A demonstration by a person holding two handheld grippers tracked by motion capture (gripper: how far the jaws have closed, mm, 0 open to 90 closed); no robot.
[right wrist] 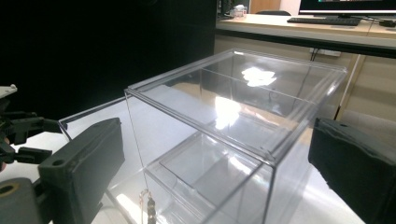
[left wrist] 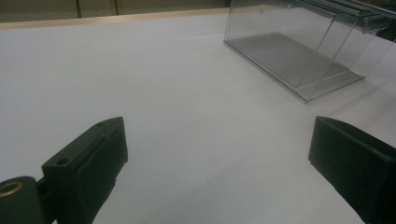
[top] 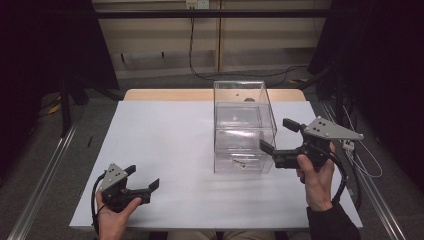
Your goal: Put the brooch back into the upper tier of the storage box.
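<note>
Here the clear plastic box stands upright on the white table, at about one o'clock from the table's middle, with a shelf inside and a small dark thing lying on its floor near the front wall. The right gripper sits at three o'clock of the box, just beside its right wall, jaws spread wide with nothing pinched. In the right gripper view the box looms between them. The left gripper rests at seven o'clock, well apart from the box, its jaws also spread over bare table.
</note>
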